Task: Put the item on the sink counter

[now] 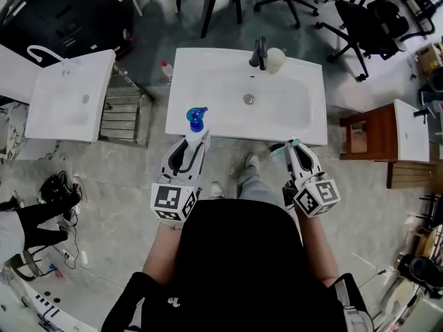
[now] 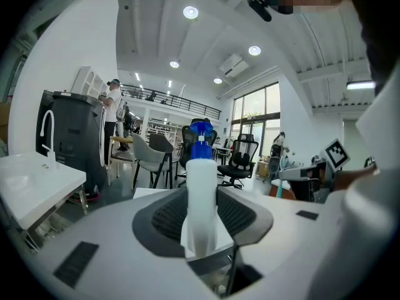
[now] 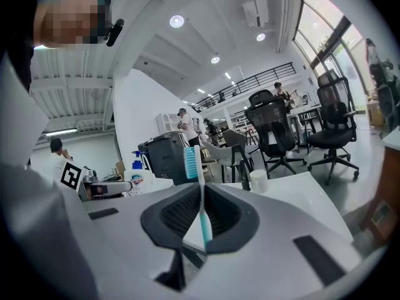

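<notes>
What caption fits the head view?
At a white sink: left gripper holds a bottle, right gripper a toothbrush.

The white counter carries a dark faucet at 12 o'clock, with a pale cup just beside it at 1 o'clock.

I work in an open office-cum-lab hall, where a sink counter and a second washbasin stand free on bare concrete floor among black office chairs, below a railed mezzanine and ceiling downlights.
</notes>
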`<act>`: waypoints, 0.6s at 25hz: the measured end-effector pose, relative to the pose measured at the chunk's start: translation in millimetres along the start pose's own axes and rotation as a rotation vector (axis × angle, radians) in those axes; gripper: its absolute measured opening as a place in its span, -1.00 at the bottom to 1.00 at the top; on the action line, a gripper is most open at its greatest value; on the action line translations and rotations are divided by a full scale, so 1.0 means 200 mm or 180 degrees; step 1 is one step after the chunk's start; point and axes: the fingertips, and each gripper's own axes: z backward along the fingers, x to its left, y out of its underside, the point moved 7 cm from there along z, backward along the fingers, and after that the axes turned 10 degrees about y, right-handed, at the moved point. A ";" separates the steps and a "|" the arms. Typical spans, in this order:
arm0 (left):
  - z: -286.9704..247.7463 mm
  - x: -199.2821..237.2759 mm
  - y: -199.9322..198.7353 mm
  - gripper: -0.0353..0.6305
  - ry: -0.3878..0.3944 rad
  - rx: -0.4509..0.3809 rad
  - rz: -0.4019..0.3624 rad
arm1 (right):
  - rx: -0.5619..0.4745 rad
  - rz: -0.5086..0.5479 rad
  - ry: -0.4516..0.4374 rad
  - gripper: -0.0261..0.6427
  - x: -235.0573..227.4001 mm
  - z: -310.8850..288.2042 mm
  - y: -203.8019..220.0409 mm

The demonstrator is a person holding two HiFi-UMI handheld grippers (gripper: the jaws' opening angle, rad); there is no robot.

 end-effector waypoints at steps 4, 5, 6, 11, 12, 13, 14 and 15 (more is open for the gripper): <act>-0.11 0.03 -0.01 -0.41 -0.0146 -0.0012 0.0057 | 0.0077 0.0033 -0.0143 -0.79 -0.09 -0.15 -0.06; -0.15 0.03 -0.01 -0.41 -0.0181 -0.0017 0.0067 | 0.0092 0.0037 -0.0180 -0.79 -0.12 -0.18 -0.07; -0.18 0.03 -0.01 -0.41 -0.0217 -0.0022 0.0074 | 0.0103 0.0040 -0.0216 -0.79 -0.14 -0.21 -0.08; -0.31 0.05 -0.03 -0.42 -0.0386 -0.0051 0.0084 | 0.0142 0.0053 -0.0360 -0.79 -0.28 -0.37 -0.14; -0.34 0.05 -0.04 -0.42 -0.0420 -0.0060 0.0094 | 0.0146 0.0053 -0.0388 -0.79 -0.31 -0.40 -0.15; -0.36 0.05 -0.05 -0.42 -0.0456 -0.0073 0.0117 | 0.0150 0.0053 -0.0417 -0.79 -0.34 -0.42 -0.17; -0.38 0.05 -0.06 -0.42 -0.0496 -0.0089 0.0151 | 0.0152 0.0053 -0.0447 -0.79 -0.37 -0.45 -0.19; -0.40 0.05 -0.06 -0.42 -0.0542 -0.0103 0.0180 | 0.0153 0.0052 -0.0479 -0.79 -0.40 -0.46 -0.20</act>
